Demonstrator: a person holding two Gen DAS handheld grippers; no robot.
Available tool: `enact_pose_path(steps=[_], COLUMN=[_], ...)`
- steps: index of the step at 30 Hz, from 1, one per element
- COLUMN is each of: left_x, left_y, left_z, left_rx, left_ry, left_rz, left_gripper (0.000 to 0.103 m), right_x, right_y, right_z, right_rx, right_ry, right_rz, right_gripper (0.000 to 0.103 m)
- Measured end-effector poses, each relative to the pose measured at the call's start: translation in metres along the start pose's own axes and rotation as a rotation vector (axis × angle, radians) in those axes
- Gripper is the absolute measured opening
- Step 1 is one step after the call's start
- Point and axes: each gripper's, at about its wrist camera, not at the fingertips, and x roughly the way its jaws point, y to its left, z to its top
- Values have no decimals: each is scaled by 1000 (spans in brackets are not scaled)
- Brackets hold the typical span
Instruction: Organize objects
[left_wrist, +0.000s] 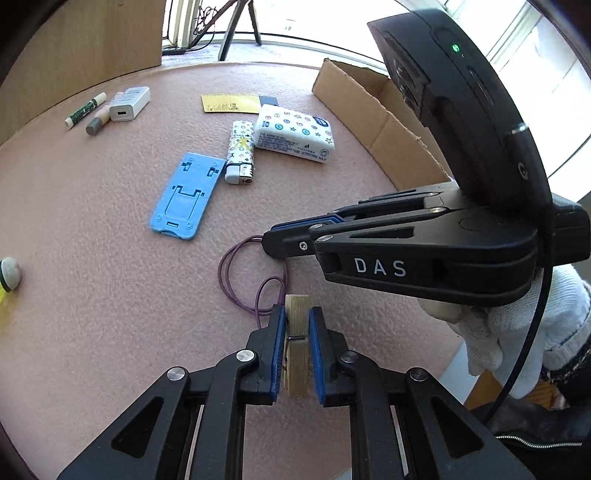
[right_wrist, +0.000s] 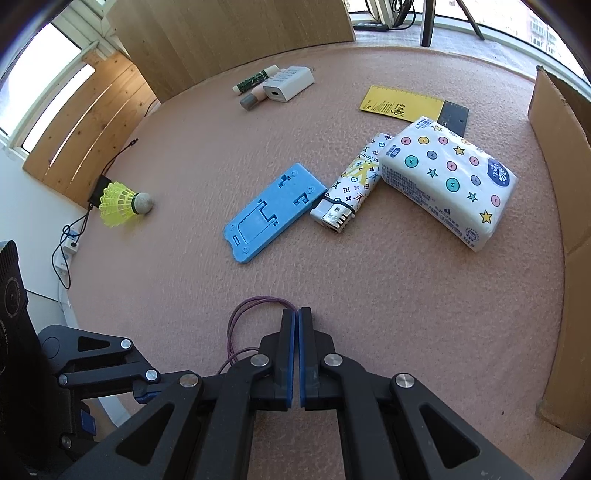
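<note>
On the pink padded surface (left_wrist: 92, 229), the left gripper (left_wrist: 297, 332) has its fingers clamped on a wooden clothespin (left_wrist: 297, 354) lying lengthwise between them. The right gripper (right_wrist: 296, 321), closed, pinches the purple cord (right_wrist: 236, 321) running from the clothespin's far end.

Wooden clothespin (left_wrist: 298, 350), matt; table (left_wrist: 110, 295) w/ rough pink foam; phone stand (left_wrist: 184, 195) matt blue plastic; cardboard box (left_wrist: 373, 118).
</note>
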Motion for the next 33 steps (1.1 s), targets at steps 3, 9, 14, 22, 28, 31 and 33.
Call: enact_pose_path(steps=[3,9,14,22,28,31,33], left_x=[-20,-44,-56,-62,-61,-62,-63], left_y=[21,69,93,100,89,81,75], left_z=[0,-5,-5,-3,3,9,15], left_rx=[-109,-248,-326,-336,-300,-278,-259], left_ry=[-67,-136,-183,-197,-188,-190,-193], left_rz=[4,55,60,71,83,79,76], left_gripper=[12,13,12,12,12,12,12], right_x=[-1,-4,-7,-13,-34,-50,-63], right_y=[-1,-2,-3,-6,-12,-17,-20], right_z=[0,-4,-9,-13,-23,-27,-28], right_rx=[5,10,8,11,26,50,63], right_ry=[-3,-11,-17,-35,-84,-116,-143], right_rz=[-1,-18,-33,-69,-80,-71,-65], right_gripper=[2,2,2,2,2,2,2])
